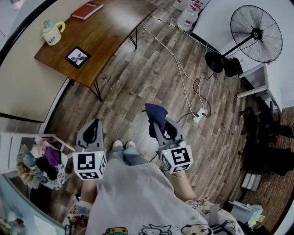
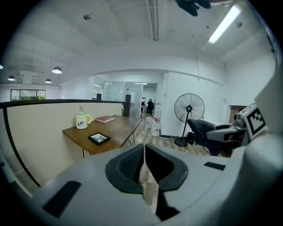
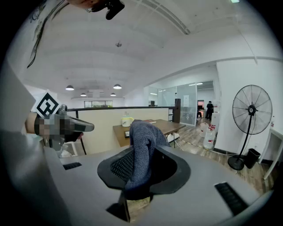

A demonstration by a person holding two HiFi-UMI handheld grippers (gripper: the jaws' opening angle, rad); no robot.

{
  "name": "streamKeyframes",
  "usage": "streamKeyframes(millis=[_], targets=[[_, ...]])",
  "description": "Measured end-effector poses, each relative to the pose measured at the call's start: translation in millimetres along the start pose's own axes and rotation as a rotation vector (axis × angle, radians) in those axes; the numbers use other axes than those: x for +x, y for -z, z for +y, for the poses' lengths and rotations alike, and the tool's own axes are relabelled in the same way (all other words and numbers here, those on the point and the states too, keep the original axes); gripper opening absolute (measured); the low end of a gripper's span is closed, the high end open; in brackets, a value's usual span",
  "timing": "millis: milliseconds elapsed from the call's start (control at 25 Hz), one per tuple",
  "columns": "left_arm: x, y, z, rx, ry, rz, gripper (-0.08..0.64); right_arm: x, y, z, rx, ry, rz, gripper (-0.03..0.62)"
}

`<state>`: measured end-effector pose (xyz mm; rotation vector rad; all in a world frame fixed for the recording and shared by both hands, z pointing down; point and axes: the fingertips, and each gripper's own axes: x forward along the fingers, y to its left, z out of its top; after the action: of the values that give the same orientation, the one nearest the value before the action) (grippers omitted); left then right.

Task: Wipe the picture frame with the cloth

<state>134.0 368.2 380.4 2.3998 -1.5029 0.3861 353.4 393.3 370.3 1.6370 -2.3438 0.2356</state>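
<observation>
A small black picture frame (image 1: 77,57) lies flat on the wooden table (image 1: 105,32) at the far left; the left gripper view has the picture frame (image 2: 99,138) too. My right gripper (image 1: 158,129) is shut on a dark blue cloth (image 1: 155,114), which bunches up over the jaws as the cloth (image 3: 142,145) in its own view. My left gripper (image 1: 94,133) is shut with nothing in it, jaws together (image 2: 143,167). Both grippers hang over the floor, well short of the table.
A yellow-handled cup (image 1: 52,32) and a red book (image 1: 87,10) sit on the table. A standing fan (image 1: 255,34), a power strip with cables (image 1: 199,114) and water bottles (image 1: 187,17) are on the wood floor. A cluttered rack (image 1: 41,160) stands at the left.
</observation>
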Motion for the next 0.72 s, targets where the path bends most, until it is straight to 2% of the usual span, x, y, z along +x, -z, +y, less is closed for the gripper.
streamKeyframes(millis=[240, 440, 600, 640, 720], targets=[[-1.1, 0.5, -5.4, 0.005, -0.016, -0.003, 0.014, -9.1, 1.7, -11.3, -0.005, 0.017, -0.008, 0.084], [1.0, -2.2, -21.9, 0.009, -0.011, -0.004, 0.014, -22.5, 1.7, -31.2, 0.027, 0.041, -0.038, 0.085], [1.0, -6.6, -31.7, 0.003, -0.018, -0.022, 0.015, -28.1, 1.2, -39.7, 0.050, 0.026, -0.065, 0.086], [0.4, -7.1, -33.6, 0.000, -0.021, -0.025, 0.022, -29.2, 0.5, -40.8, 0.052, 0.021, -0.071, 0.086], [-0.2, -8.1, -38.2, -0.002, -0.018, -0.028, 0.095, -31.1, -0.8, -43.1, 0.058, 0.009, -0.082, 0.087]])
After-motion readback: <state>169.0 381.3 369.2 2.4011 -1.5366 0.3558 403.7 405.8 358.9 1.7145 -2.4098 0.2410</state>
